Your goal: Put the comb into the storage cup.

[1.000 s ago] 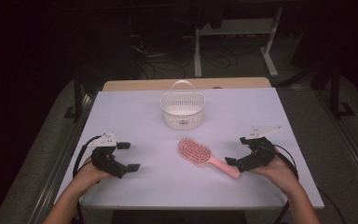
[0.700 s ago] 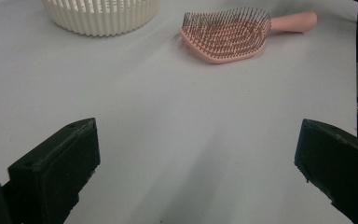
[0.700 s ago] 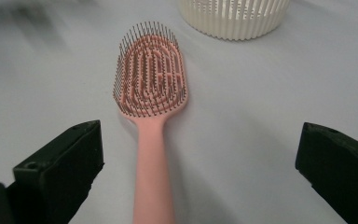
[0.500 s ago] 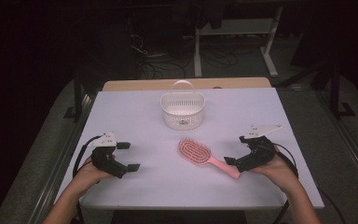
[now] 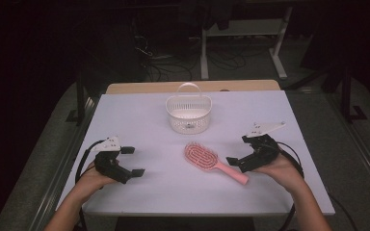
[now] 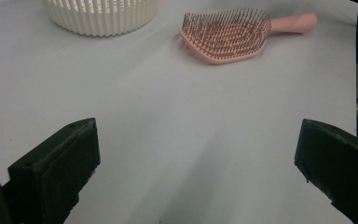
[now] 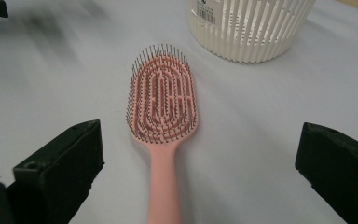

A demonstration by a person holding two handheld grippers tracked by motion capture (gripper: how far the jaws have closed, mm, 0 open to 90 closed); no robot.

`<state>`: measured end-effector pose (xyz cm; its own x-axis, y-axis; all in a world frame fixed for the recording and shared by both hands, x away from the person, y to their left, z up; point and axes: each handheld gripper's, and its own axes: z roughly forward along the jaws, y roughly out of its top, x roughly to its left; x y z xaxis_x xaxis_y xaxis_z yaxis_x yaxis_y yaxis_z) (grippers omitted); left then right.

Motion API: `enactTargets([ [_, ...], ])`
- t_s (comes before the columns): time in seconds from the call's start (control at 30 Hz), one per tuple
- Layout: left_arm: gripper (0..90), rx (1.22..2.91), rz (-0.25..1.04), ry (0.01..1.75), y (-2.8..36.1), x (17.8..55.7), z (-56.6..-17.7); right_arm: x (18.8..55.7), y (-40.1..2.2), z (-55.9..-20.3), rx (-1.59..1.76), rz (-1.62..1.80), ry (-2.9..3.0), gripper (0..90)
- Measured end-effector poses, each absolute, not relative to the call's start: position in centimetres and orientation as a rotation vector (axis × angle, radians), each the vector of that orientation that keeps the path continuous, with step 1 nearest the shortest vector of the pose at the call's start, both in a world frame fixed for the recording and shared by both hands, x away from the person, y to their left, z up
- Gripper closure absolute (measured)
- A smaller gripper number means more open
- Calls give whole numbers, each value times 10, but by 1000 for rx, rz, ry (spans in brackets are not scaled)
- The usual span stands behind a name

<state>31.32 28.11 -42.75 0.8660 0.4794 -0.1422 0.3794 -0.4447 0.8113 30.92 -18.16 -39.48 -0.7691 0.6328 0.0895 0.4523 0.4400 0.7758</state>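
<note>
A pink hairbrush (image 5: 211, 162) lies bristles-up in the middle of the white table (image 5: 139, 110), its handle pointing toward the near right. Behind it stands a white slatted basket (image 5: 188, 114) with a handle. My right gripper (image 5: 241, 150) rests open just right of the handle's end; in the right gripper view the hairbrush (image 7: 162, 114) lies between its spread jaws, pointing away. My left gripper (image 5: 133, 161) rests open at the table's near left, nothing between its jaws. In the left gripper view the hairbrush (image 6: 233, 35) and basket (image 6: 102, 15) lie ahead.
A wooden board edge (image 5: 139, 87) runs behind the table. Dark floor with cables and a white desk frame (image 5: 207, 48) lies beyond. Metal rails flank the table on both sides.
</note>
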Motion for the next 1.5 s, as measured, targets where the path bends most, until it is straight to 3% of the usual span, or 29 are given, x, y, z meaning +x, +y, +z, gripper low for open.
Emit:
enactTargets([
  [1.5,0,2085,133,620,282,313,-427,342,-139,-372,906,1192,2528,9],
])
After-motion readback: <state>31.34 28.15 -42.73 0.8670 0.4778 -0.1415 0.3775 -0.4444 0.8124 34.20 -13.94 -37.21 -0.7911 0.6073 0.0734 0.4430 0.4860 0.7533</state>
